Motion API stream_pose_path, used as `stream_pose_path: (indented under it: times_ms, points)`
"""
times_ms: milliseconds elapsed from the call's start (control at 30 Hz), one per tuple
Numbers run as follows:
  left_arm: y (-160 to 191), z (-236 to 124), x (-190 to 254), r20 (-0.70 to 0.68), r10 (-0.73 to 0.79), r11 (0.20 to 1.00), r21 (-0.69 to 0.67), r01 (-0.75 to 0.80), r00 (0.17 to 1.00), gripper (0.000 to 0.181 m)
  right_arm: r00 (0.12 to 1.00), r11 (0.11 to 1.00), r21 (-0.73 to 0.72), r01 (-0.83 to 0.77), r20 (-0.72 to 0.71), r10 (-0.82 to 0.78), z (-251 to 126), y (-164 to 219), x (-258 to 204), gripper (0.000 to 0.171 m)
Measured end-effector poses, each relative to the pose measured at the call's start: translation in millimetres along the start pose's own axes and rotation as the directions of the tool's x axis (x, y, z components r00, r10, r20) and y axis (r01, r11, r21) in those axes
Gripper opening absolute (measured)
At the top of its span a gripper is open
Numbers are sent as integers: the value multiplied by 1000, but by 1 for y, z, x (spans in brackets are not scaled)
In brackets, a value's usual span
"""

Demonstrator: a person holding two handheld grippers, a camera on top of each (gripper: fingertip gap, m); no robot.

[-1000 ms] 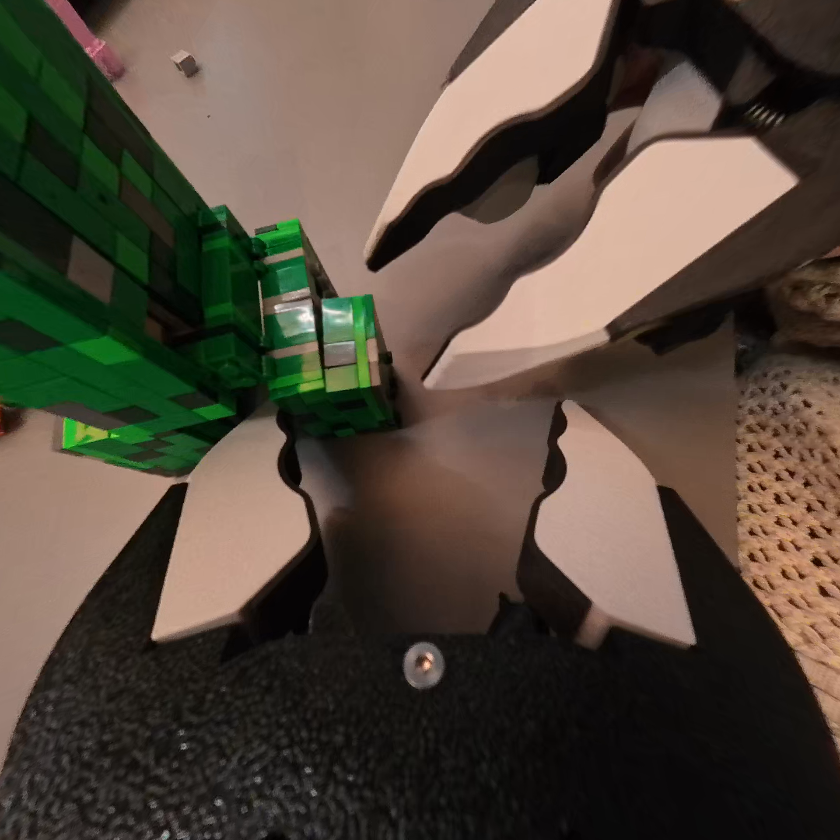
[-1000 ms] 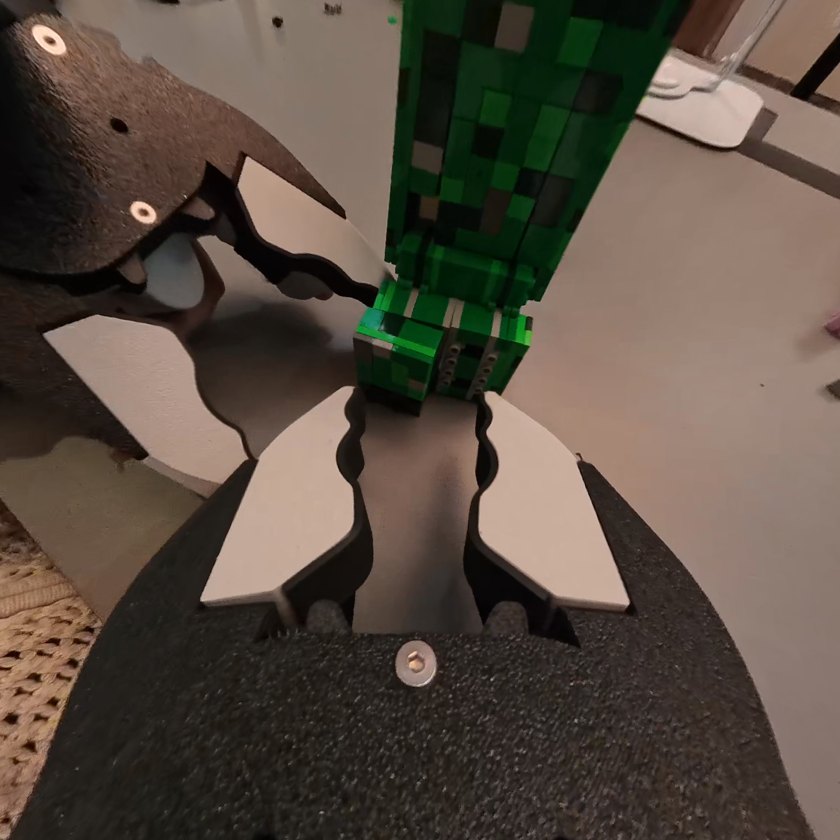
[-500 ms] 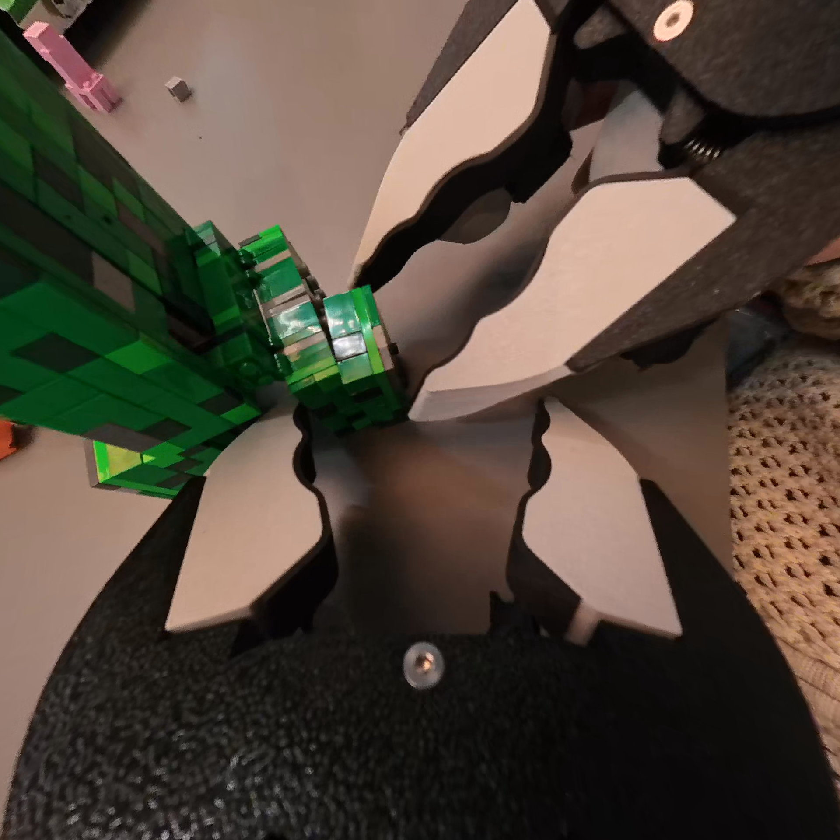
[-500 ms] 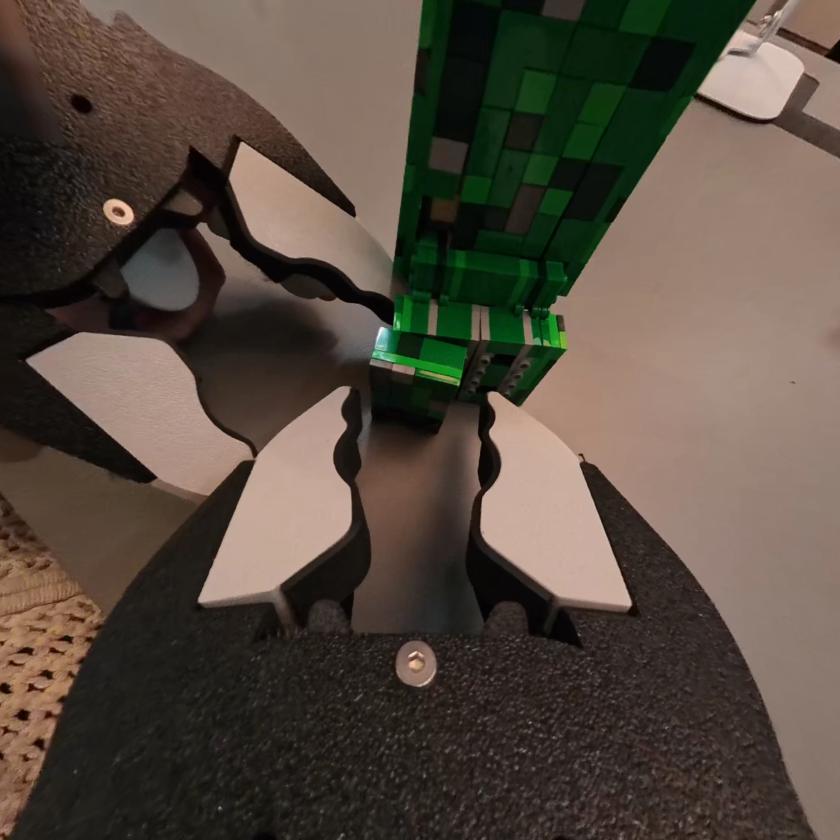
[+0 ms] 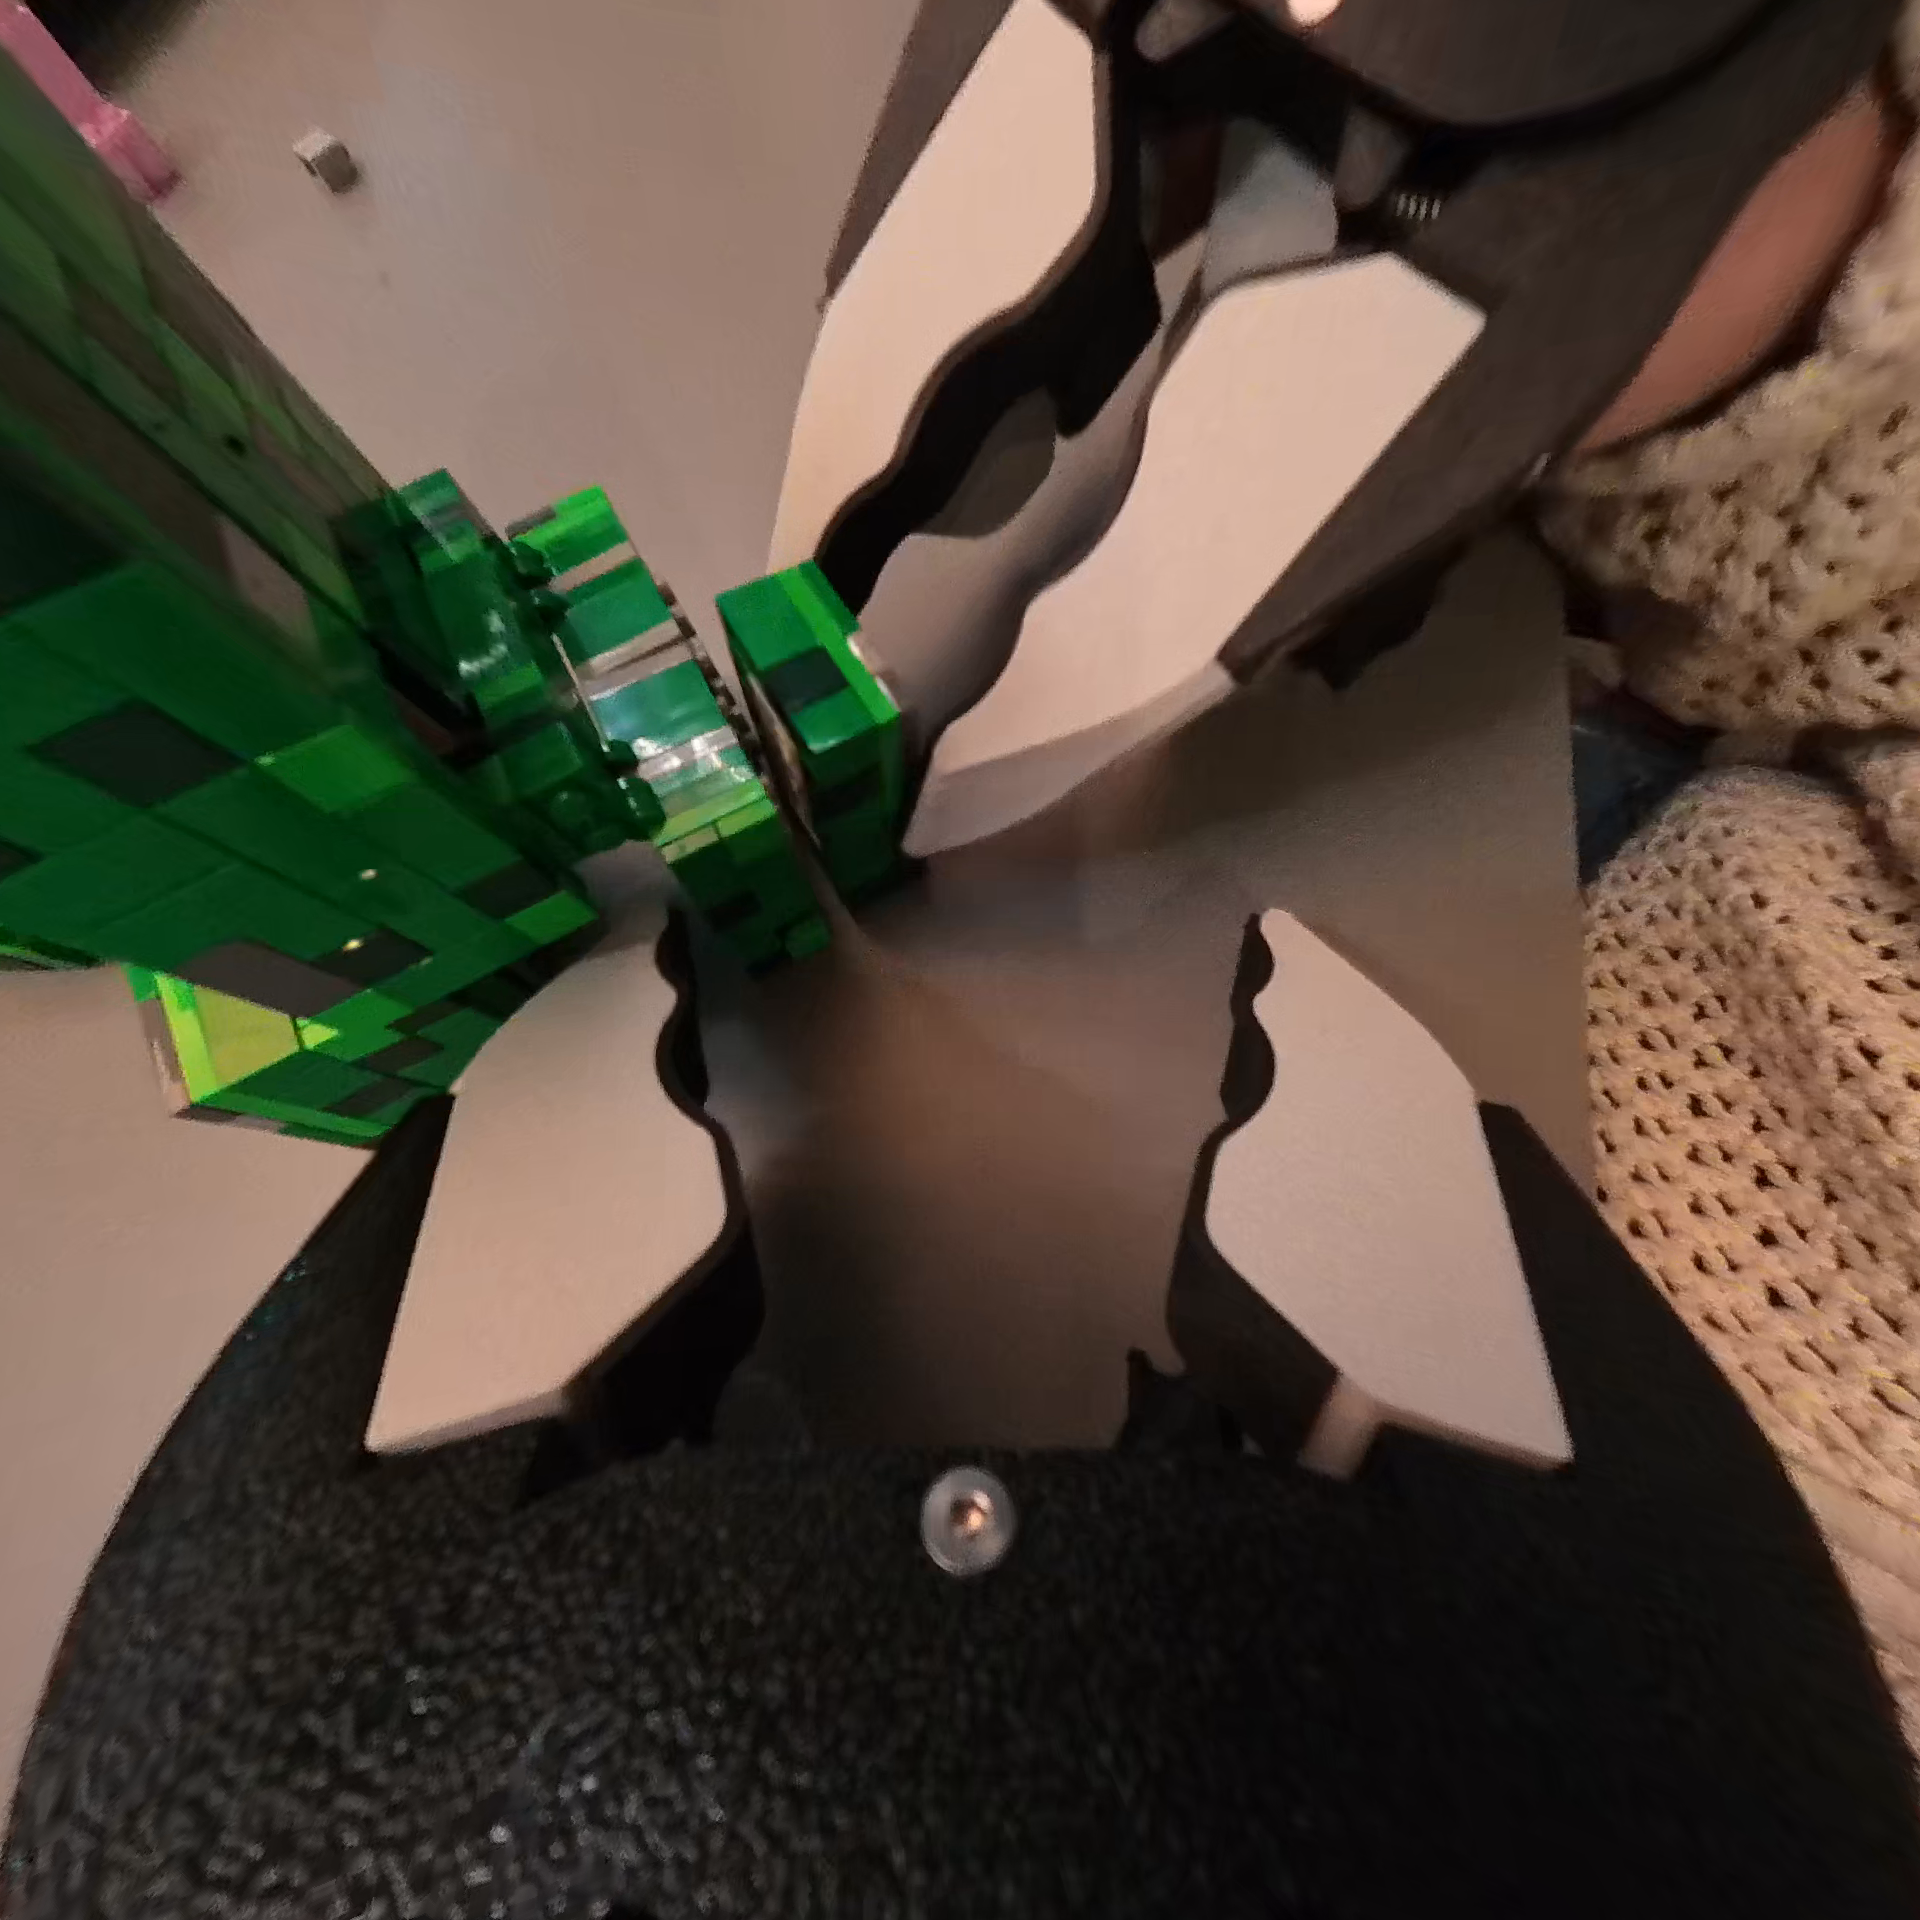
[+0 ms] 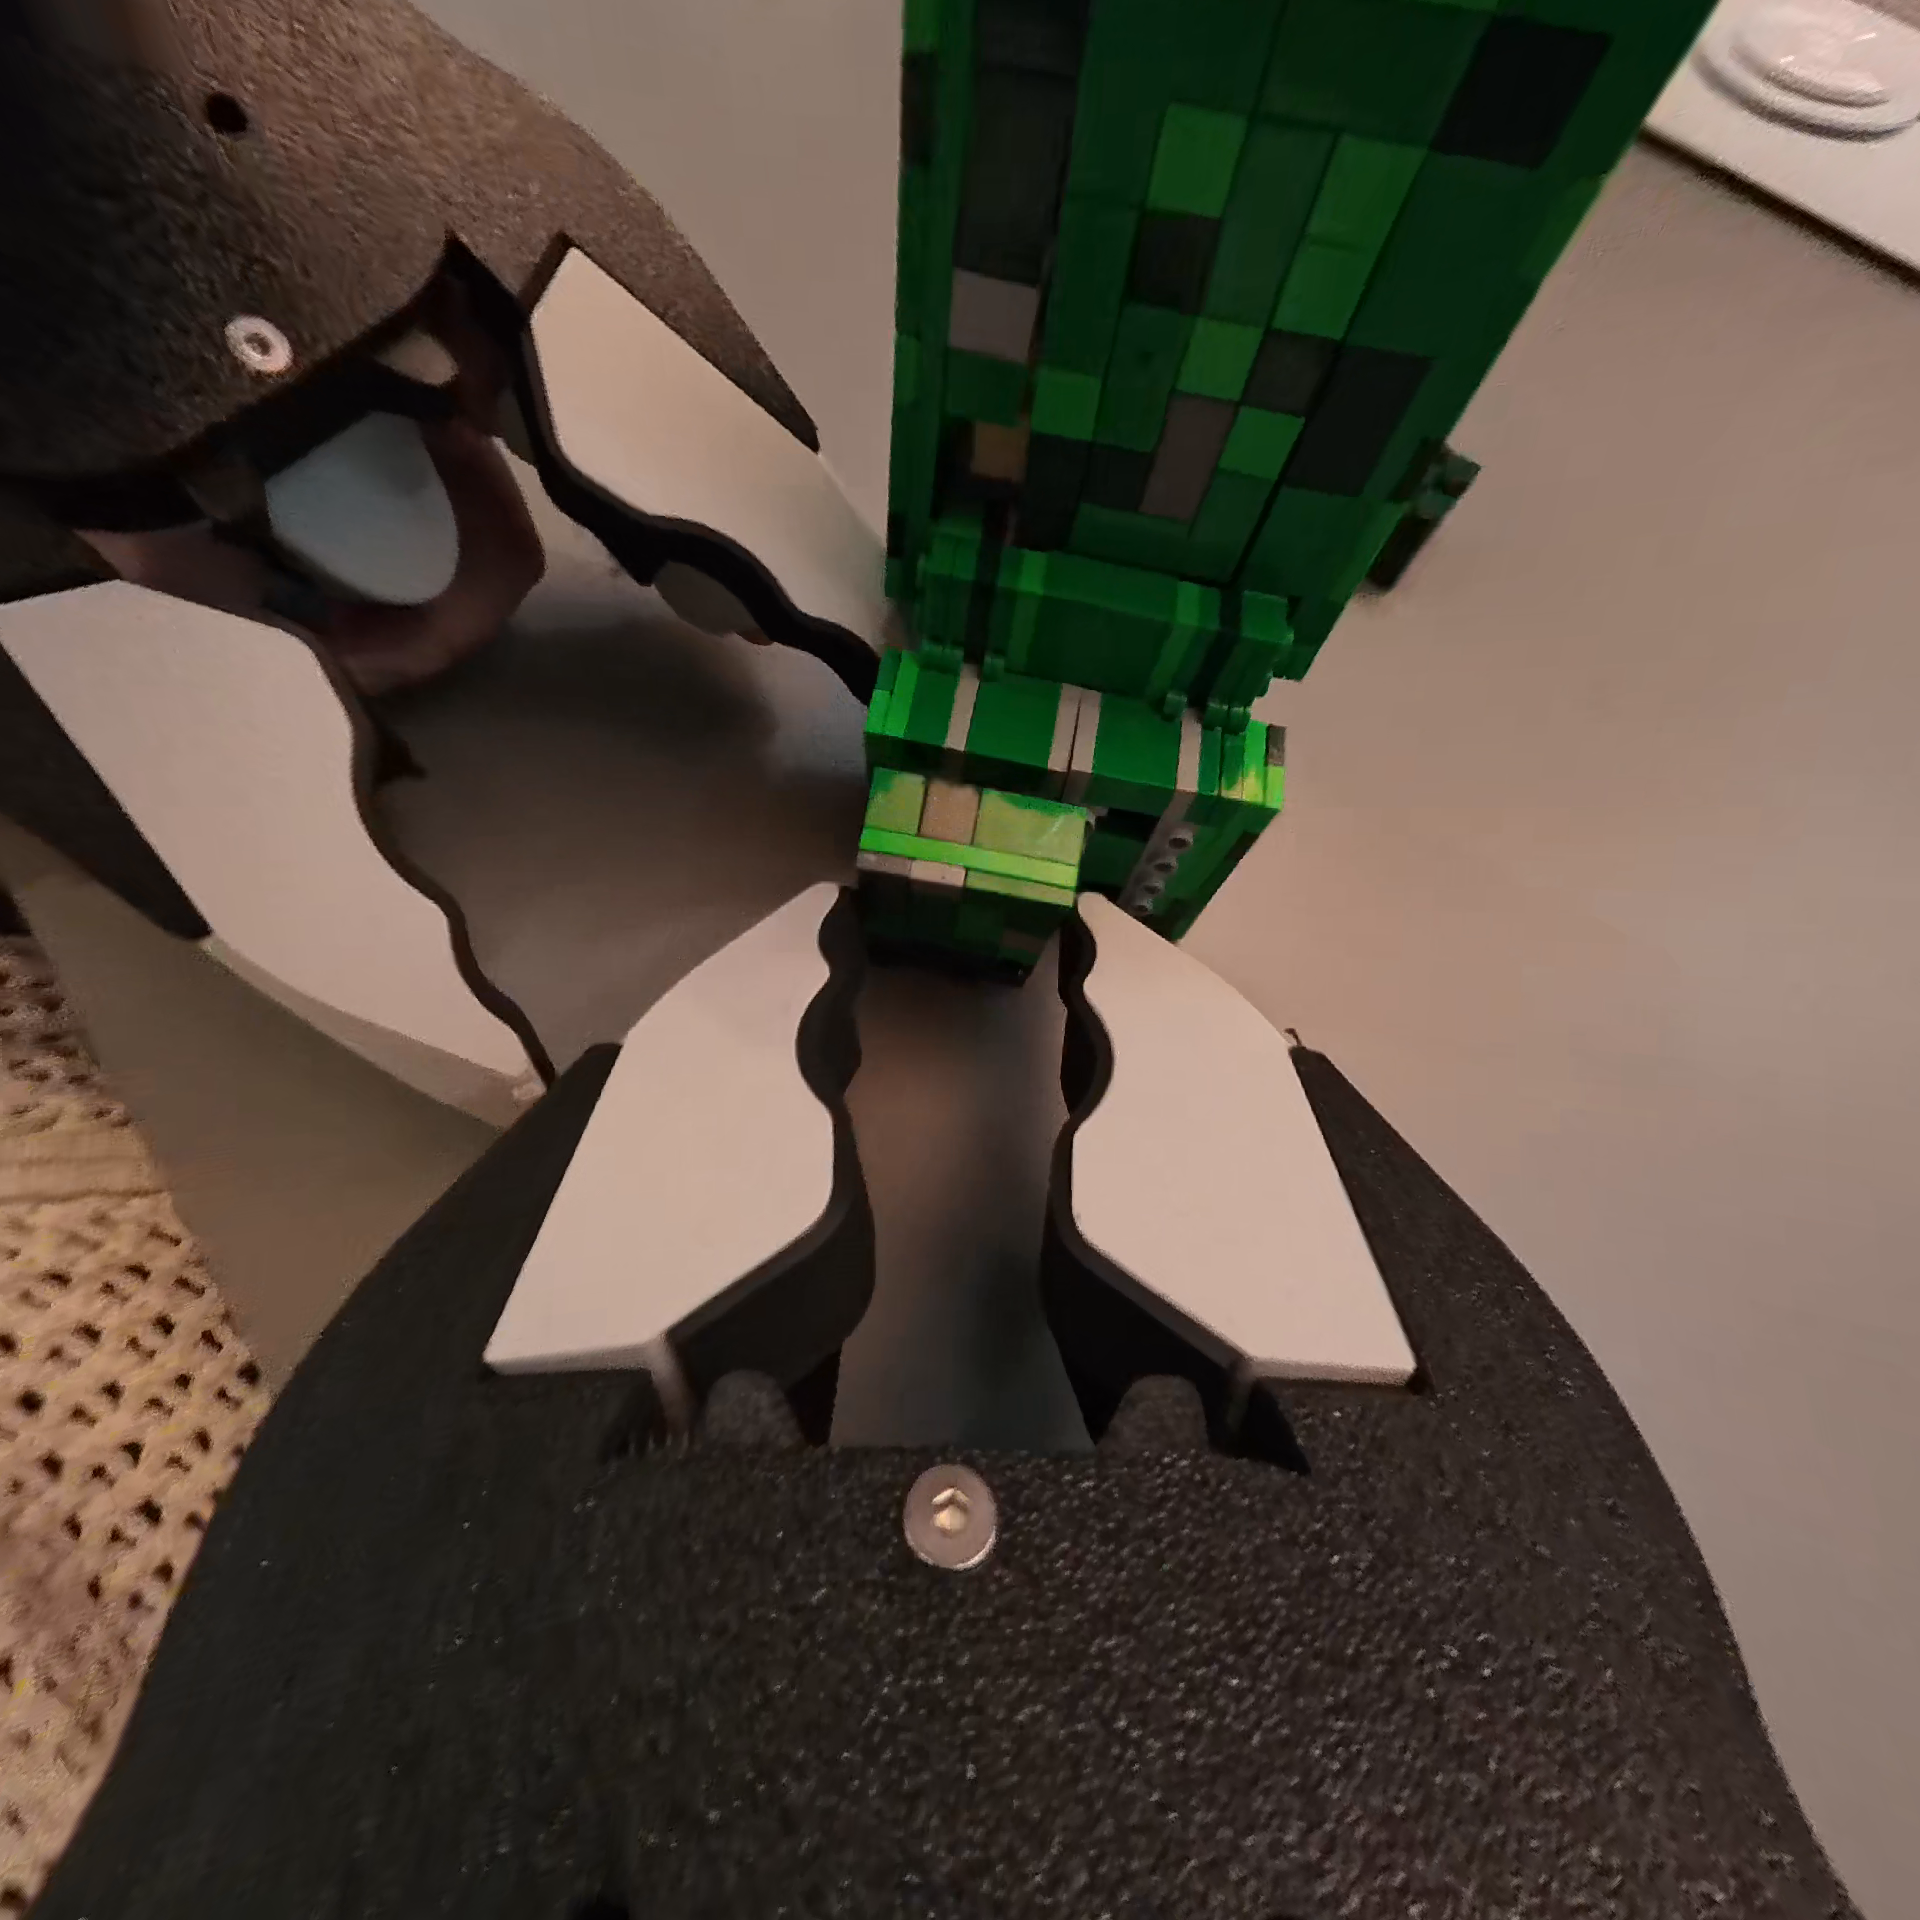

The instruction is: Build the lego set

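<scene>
A tall green pixel-pattern lego figure (image 6: 1226,312) lies on the grey table (image 6: 1558,935); it also shows in the left wrist view (image 5: 208,727). At its lower end sits a small green foot block (image 6: 966,862), seen in the left wrist view (image 5: 821,717) with a narrow gap to the leg. My right gripper (image 6: 961,914) has its fingertips closed on both sides of this block; it also shows in the left wrist view (image 5: 873,696). My left gripper (image 5: 966,935) is open and empty, its left fingertip beside the leg; in the right wrist view (image 6: 707,873) it is at the left.
A cream knitted cloth (image 5: 1745,1143) lies along the table edge, also in the right wrist view (image 6: 104,1299). A pink piece (image 5: 114,135) and a small grey piece (image 5: 327,161) lie farther off. A white round base (image 6: 1808,94) stands at the far right.
My right gripper's fingers have narrowed onto the foot block. The block has turned and a gap to the leg has opened. The left gripper stays open close by.
</scene>
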State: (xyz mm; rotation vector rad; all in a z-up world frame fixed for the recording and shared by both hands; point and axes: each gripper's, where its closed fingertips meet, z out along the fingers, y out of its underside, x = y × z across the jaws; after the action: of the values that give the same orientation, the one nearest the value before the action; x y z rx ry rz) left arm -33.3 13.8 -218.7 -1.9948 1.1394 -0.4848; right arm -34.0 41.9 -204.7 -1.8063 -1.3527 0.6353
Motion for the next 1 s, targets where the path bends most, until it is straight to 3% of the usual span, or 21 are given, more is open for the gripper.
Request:
stream_pose_path:
  times_ms: [167,600,867,1000]
  points:
    - [8,5,2,-38,-35,997,-64,33,999,104,998,999,2,55,42,-55,1,0,2,35]
    - [7,4,9,-66,-10,998,-57,6,998,98,992,996,11,83,98,-84,1,0,-1,35]
    - [-8,-8,-1,58,31,996,78,-36,998,85,988,995,15,104,118,-105,2,0,0,35]
    - [-4,-4,3,35,39,998,40,-40,999,88,987,994,16,107,117,-108,3,-1,1,35]
